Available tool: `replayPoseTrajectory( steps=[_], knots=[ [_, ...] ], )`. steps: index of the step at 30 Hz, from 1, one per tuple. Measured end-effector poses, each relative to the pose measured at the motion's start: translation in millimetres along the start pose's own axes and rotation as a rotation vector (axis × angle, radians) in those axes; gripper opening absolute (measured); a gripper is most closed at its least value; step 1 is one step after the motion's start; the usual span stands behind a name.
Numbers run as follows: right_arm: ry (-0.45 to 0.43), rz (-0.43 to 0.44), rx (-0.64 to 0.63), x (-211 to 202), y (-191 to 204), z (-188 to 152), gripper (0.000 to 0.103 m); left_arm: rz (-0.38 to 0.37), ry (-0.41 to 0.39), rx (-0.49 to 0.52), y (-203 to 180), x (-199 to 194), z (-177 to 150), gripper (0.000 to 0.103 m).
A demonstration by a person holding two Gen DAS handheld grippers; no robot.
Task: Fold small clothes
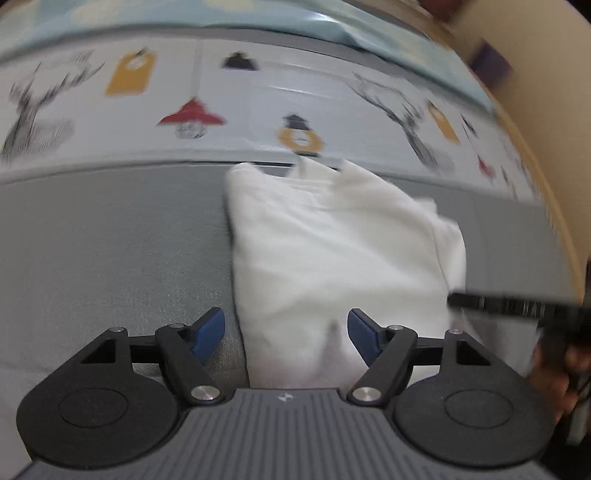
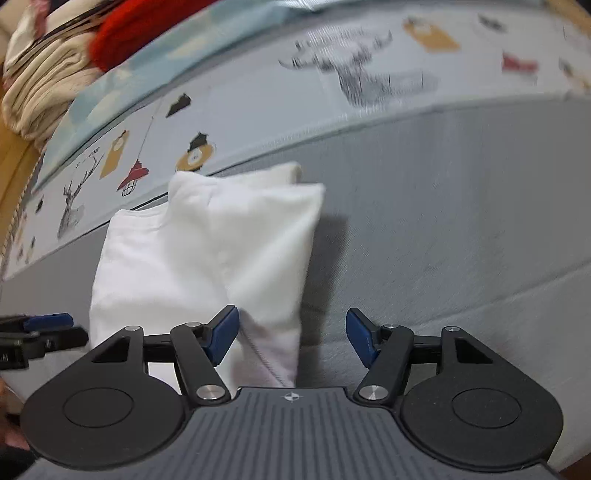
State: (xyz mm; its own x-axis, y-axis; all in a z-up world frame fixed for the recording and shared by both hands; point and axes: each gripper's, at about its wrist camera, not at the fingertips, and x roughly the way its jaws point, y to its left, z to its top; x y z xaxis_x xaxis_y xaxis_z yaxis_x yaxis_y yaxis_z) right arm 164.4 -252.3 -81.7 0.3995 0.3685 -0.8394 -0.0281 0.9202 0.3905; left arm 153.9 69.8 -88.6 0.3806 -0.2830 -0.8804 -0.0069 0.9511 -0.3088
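A small white garment (image 1: 332, 251) lies folded into a narrow strip on the grey bed sheet (image 1: 110, 251); it also shows in the right wrist view (image 2: 207, 251). My left gripper (image 1: 286, 334) is open, its blue pads on either side of the garment's near left edge. My right gripper (image 2: 291, 334) is open at the garment's near right corner, its left pad (image 2: 223, 334) against the cloth. The right gripper shows blurred at the right edge of the left view (image 1: 517, 306). The left gripper shows at the left edge of the right view (image 2: 40, 332).
A patterned blanket (image 1: 258, 103) with deer, lamps and tags runs across the back, also seen in the right view (image 2: 369, 74). A pale blue cover (image 1: 332, 26) lies beyond it. Beige and red cloth (image 2: 74, 55) is piled at the far left. A wooden bed edge (image 2: 11, 170) is at left.
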Motion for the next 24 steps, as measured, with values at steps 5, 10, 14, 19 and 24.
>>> replayPoseTrajectory(
  steps=[5,10,14,19,24],
  knots=[
    [0.049,0.012,0.037,16,2,3,0.073,-0.041,0.056,-0.158,25,31,5,0.078],
    [0.077,0.035,0.032,26,5,7,0.072,-0.04,0.103,-0.143,22,55,21,0.064],
    [0.081,0.081,0.043,33,10,13,0.04,-0.047,0.079,-0.082,11,56,33,0.042],
    [-0.137,0.075,-0.05,16,37,24,0.017,0.055,-0.174,0.049,-6,22,52,0.037],
    [-0.346,-0.065,-0.134,8,64,32,0.038,0.079,-0.232,-0.05,12,6,67,0.058]
  ],
)
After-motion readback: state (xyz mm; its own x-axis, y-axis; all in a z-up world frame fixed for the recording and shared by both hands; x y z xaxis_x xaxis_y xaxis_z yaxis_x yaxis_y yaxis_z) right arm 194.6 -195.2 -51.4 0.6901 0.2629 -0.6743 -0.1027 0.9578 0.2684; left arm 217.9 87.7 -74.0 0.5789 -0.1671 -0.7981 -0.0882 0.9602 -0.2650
